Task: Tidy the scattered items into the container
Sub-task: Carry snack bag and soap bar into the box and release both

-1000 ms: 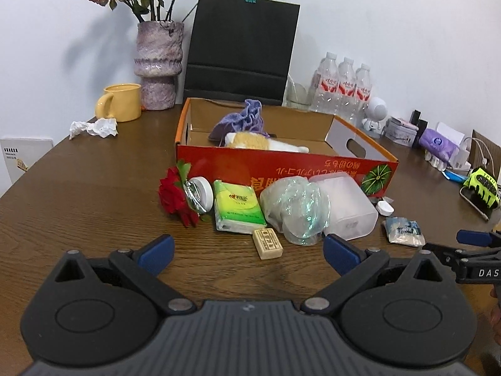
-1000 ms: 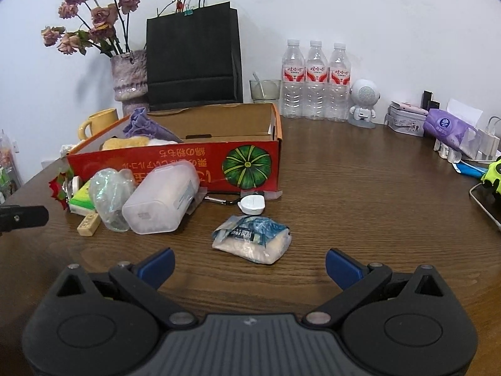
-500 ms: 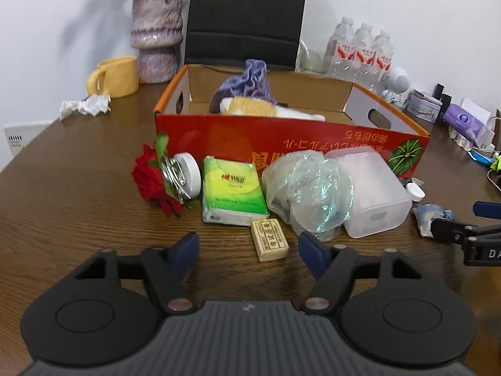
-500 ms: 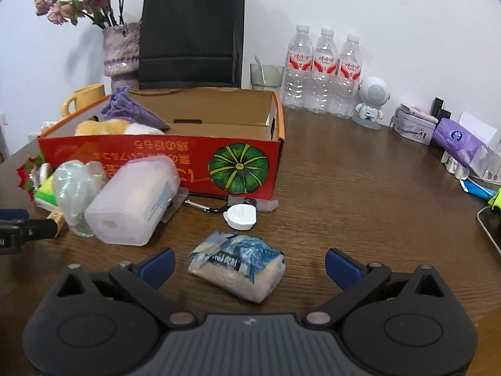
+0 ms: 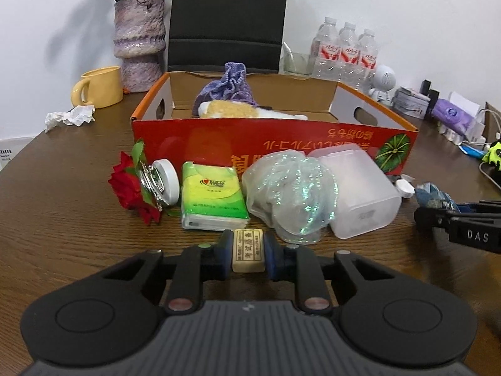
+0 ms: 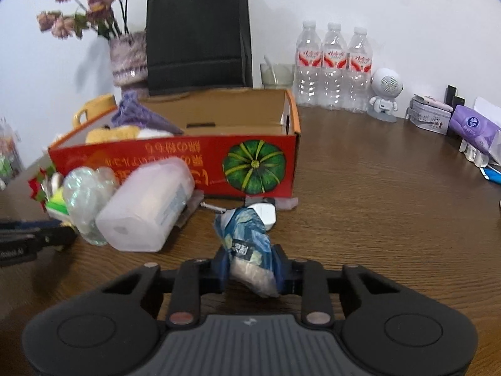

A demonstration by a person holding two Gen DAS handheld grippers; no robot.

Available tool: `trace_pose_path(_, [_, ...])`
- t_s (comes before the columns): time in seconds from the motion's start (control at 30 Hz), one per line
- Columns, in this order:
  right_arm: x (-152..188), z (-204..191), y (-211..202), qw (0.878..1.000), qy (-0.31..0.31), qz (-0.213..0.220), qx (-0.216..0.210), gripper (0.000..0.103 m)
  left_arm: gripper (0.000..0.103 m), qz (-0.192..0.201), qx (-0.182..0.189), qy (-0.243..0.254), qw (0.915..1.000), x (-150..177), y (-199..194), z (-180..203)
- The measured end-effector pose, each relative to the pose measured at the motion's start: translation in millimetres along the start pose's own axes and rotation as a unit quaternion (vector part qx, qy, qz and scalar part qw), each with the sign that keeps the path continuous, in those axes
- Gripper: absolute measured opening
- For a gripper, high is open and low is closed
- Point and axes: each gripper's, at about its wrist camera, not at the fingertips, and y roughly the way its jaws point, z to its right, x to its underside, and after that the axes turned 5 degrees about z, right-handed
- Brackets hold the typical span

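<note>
My left gripper [image 5: 248,242] is closing, and its blue pads press both sides of a small beige block [image 5: 248,250] that lies on the table. My right gripper [image 6: 250,264] is closing too, pinching a blue packet [image 6: 245,235] that bulges between its pads. Behind them stands the open red cardboard box [image 5: 281,144], with a purple pouch [image 5: 227,87] and a yellow plush inside. Along its front lie a red rose [image 5: 128,185], a white round jar [image 5: 166,178], a green tissue pack [image 5: 213,197], a crumpled clear bag [image 5: 291,194] and a frosted plastic tub [image 5: 360,191].
A yellow mug [image 5: 100,89], a crumpled tissue [image 5: 70,116] and a vase [image 5: 139,44] stand at the back left. A black paper bag [image 6: 197,37] and three water bottles [image 6: 333,69] line the wall. A purple pack [image 6: 476,128] and other small things crowd the right edge.
Both grippers moved forward and lower towards the table. Their jaws went from wide open to closed, the left onto the beige block and the right onto the blue packet, which now stands squeezed.
</note>
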Motion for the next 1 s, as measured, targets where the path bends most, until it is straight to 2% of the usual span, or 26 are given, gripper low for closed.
trace_pose_path(0.37, [-1, 3, -21, 0.999, 0.017, 0.035, -0.004, 0.023, 0.021, 0.024, 0.019, -0.013, 0.9995, -4, -21, -6])
trace_pose_path(0.47, [-7, 3, -30, 0.998, 0.017, 0.053, -0.009, 0.023, 0.021, 0.044, 0.028, -0.012, 0.9986, -14, -33, -7])
trace_pose_path(0.6, [-32, 1, -36, 0.997, 0.011, 0.076, -0.027, 0.023, 0.021, 0.089, 0.036, -0.009, 0.9954, -41, -46, -8])
trace_pose_path(0.73, [-64, -9, -31, 0.994, -0.004, 0.103, -0.035, 0.023, 0.021, 0.122, 0.051, -0.014, 0.9912, -72, -41, -5])
trace_pose_path(0.87, [-96, -21, -12, 0.992, -0.012, 0.122, -0.043, 0.023, 0.021, 0.140, 0.068, -0.011, 0.9877, -101, -20, 6])
trace_pose_path(1.0, [-123, -26, 21, 0.991, -0.005, 0.122, -0.049, 0.024, 0.021, 0.135, 0.069, -0.033, 0.9879, -124, 17, 7])
